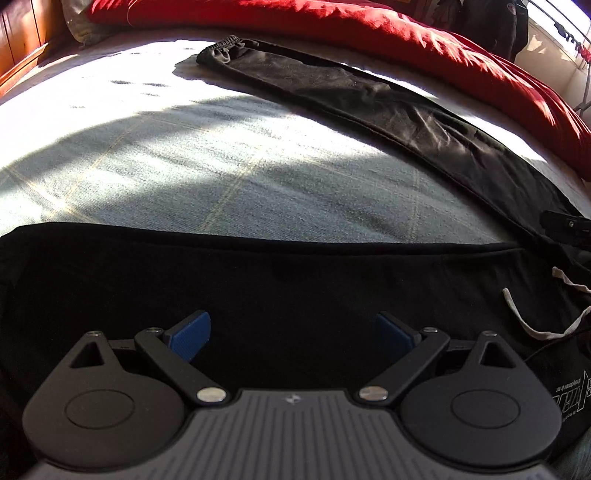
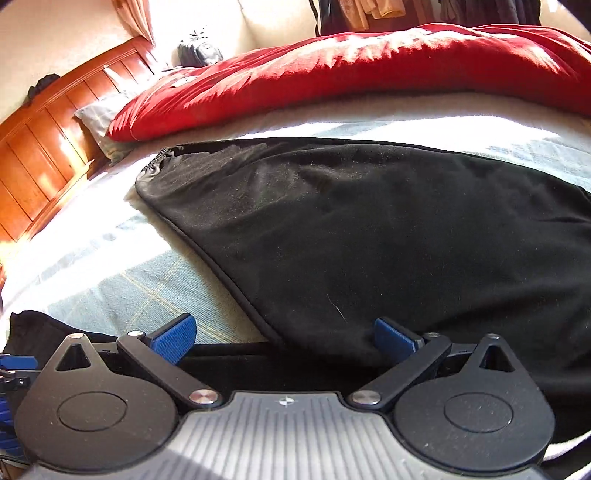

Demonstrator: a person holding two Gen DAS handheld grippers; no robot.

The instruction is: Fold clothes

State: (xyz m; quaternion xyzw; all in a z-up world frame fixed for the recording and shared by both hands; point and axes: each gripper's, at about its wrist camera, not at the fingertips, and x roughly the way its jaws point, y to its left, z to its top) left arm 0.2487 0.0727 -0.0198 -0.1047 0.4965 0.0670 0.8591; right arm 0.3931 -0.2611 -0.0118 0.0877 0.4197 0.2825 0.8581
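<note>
A pair of black trousers [image 1: 369,103] lies spread on the bed, one leg running to a gathered cuff [image 1: 221,48] at the far left. The other leg [image 1: 258,280] lies flat just under my left gripper [image 1: 291,334], which stands open above it with nothing between its blue pads. A white drawstring [image 1: 532,328] trails at the right. In the right wrist view the black leg [image 2: 369,229] fills the middle. My right gripper [image 2: 286,338] is open, hovering over the fabric's near edge where the two legs meet.
A light blue-grey checked bedspread [image 1: 184,155] covers the bed. A crumpled red duvet [image 2: 369,62] lies along the far side, beside a grey pillow [image 2: 99,118]. A wooden headboard [image 2: 44,147] stands at the left. Clothes hang at the back [image 2: 369,11].
</note>
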